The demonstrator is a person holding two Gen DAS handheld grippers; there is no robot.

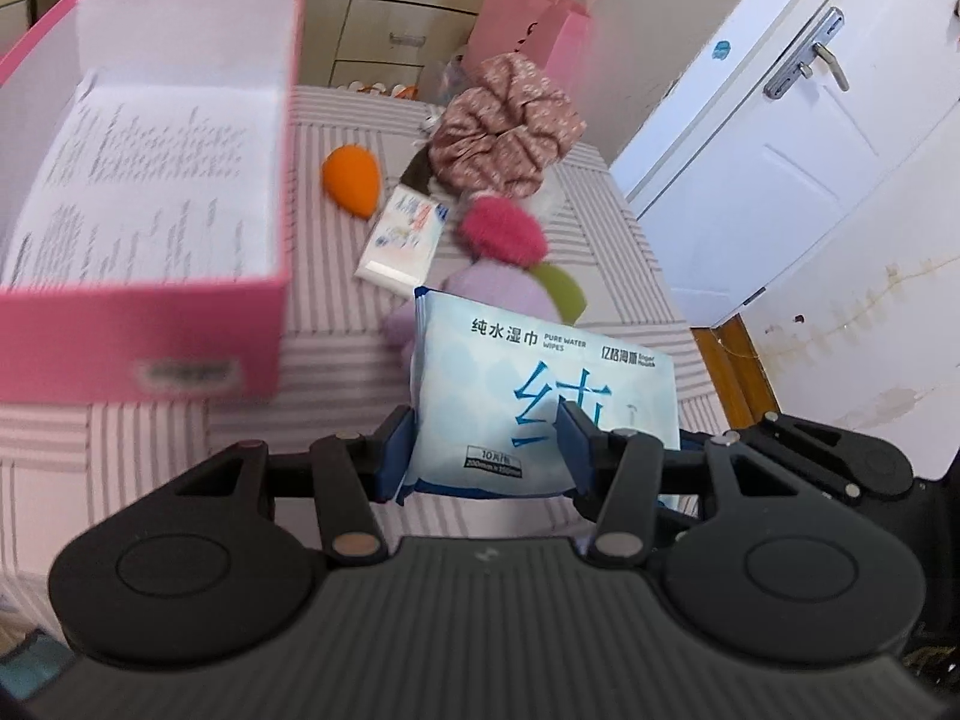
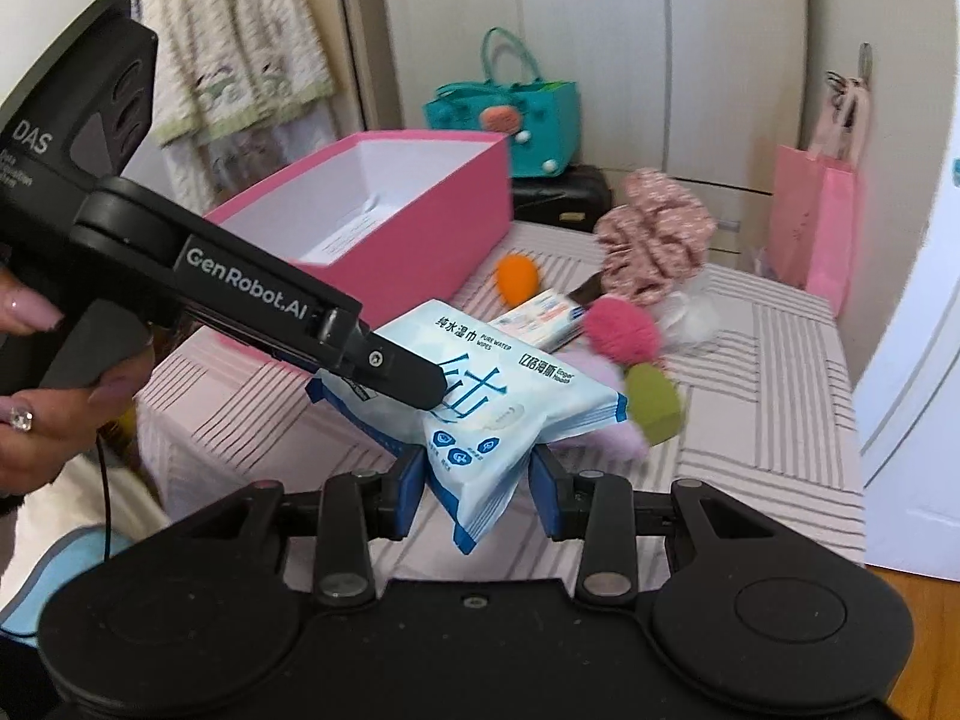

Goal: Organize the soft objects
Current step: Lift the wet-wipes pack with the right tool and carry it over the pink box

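Light: bright, even daylight; source not visible.
Shadows: soft, faint under the items on the bed (image 1: 336,372).
Glare: mild sheen on the white door (image 1: 780,138).
Blur: pink box (image 1: 150,324) smeared in the left wrist view.
Distortion: fisheye bending and dark corners at frame edges.
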